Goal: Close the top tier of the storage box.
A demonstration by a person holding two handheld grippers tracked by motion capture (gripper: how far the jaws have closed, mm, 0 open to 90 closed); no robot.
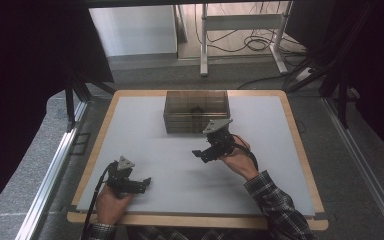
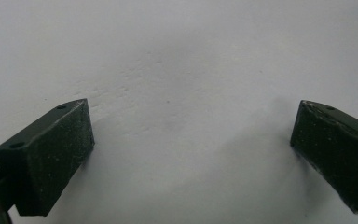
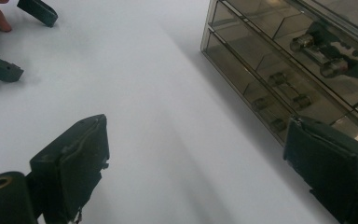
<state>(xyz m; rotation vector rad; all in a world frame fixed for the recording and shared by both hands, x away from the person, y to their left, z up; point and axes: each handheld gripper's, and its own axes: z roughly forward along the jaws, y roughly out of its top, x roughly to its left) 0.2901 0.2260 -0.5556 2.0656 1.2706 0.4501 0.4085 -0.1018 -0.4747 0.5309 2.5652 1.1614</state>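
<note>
A smoky clear drawer box [image 1: 196, 111] stands at the back middle of the white mat [image 1: 140, 135]. In the right gripper view the drawer box [image 3: 261, 42] sits at the upper right, its drawers closed, with small dark and metallic parts [image 3: 319, 51] inside. My right gripper [image 1: 200, 155] hovers just in front of the box, pointing left; its jaws stand wide apart with nothing between them [image 3: 196, 163]. My left gripper [image 1: 145, 184] is near the front left of the mat, open and empty [image 2: 191, 154] over bare mat.
The table has a wooden rim [image 1: 100, 130] around the mat. The left gripper's jaws [image 3: 37, 11] and a fingertip appear at the top left of the right gripper view. Beyond the table are a desk frame [image 1: 240, 22], cables and dark curtains.
</note>
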